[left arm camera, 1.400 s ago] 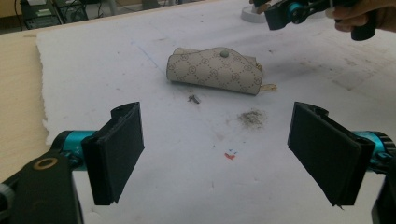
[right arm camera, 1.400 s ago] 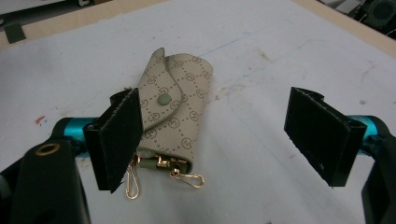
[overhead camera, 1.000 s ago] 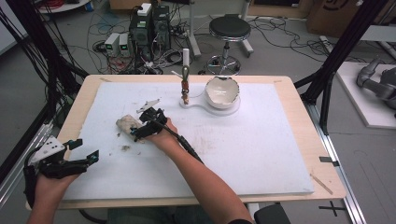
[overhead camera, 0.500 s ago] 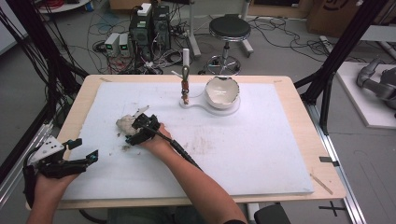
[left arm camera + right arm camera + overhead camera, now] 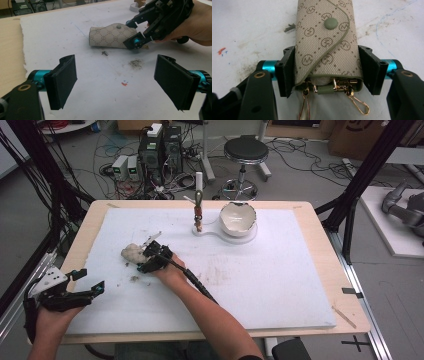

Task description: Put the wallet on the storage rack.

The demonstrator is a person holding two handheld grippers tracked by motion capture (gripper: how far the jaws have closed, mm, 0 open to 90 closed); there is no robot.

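The key pouch (image 5: 325, 42), beige with a printed pattern and a green snap button, is laid flat on the white mat (image 5: 260, 285) that covers the counter (image 5: 320, 220). It is found well apart from the white bowl (image 5: 237, 217), toward the left edge of the mat as seen in the high view. The right tongs (image 5: 325, 72) have just been closing, and the pouch is between the jaws: in the right gripper view both pads are seen pressed against the two long sides of the pouch, near its open end, where golden key hooks (image 5: 359, 105) are hanging out. The left tongs (image 5: 117, 82) are held near the pouch, over the mat, at the side away from the bowl; the jaws are spread wide and nothing is held between them. A small patch of grey dust (image 5: 136, 63) is seen on the mat just beside the pouch.
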